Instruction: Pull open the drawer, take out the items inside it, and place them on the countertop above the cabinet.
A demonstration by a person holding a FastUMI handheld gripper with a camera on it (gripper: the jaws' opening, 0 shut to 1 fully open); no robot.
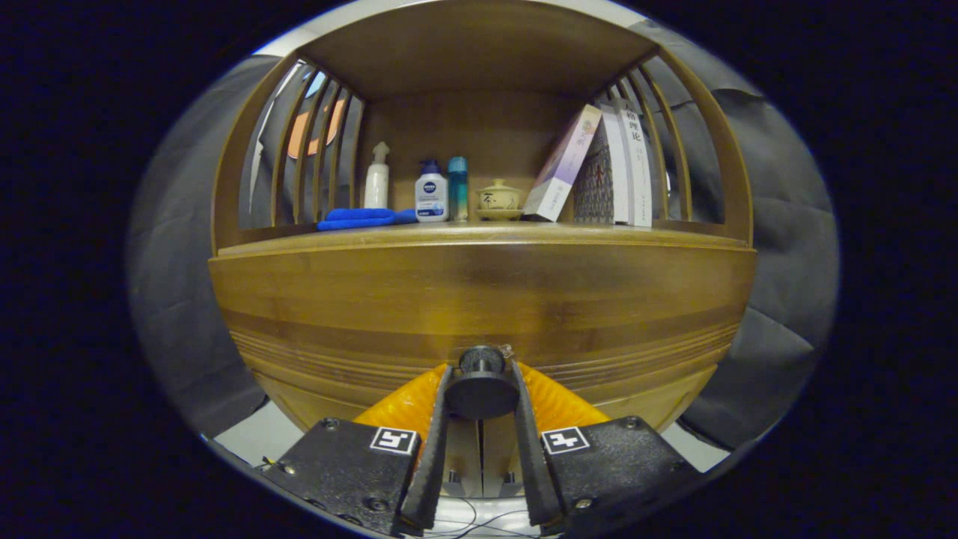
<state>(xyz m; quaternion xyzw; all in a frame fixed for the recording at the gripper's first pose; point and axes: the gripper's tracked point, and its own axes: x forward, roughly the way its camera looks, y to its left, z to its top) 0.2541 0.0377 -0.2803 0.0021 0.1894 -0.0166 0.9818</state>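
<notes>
Showing a wooden cabinet (479, 299) from straight ahead, its drawer front (479, 340) spanning the lower half and sitting flush, not yet pulled out. Gripper (481, 378) clenched on the round dark drawer knob (481, 389), 1 finger pressing against each side of it. Drawer contents hidden behind the closed front.

Lying above the drawer, the countertop (479, 233), enclosed by a back panel, a top board and slatted sides. Crowding the rear of the countertop, from left to right:
- a folded blue cloth (363, 218), lying flat near the left slats;
- a white pump bottle (376, 180), standing upright just behind the cloth;
- a white bottle with a blue cap (431, 193), upright, touching the cloth's right end;
- a slim teal bottle (457, 187), upright, just beside the white one;
- a lidded ceramic cup (499, 198), resting on a saucer;
- a leaning book (563, 165), tilting rightward against 3 upright books (625, 168) near the right slats.

Leaving a bare strip of countertop along the front edge, ahead of all these items. Draping behind and beside the cabinet, dark booth cloth (778, 247).
</notes>
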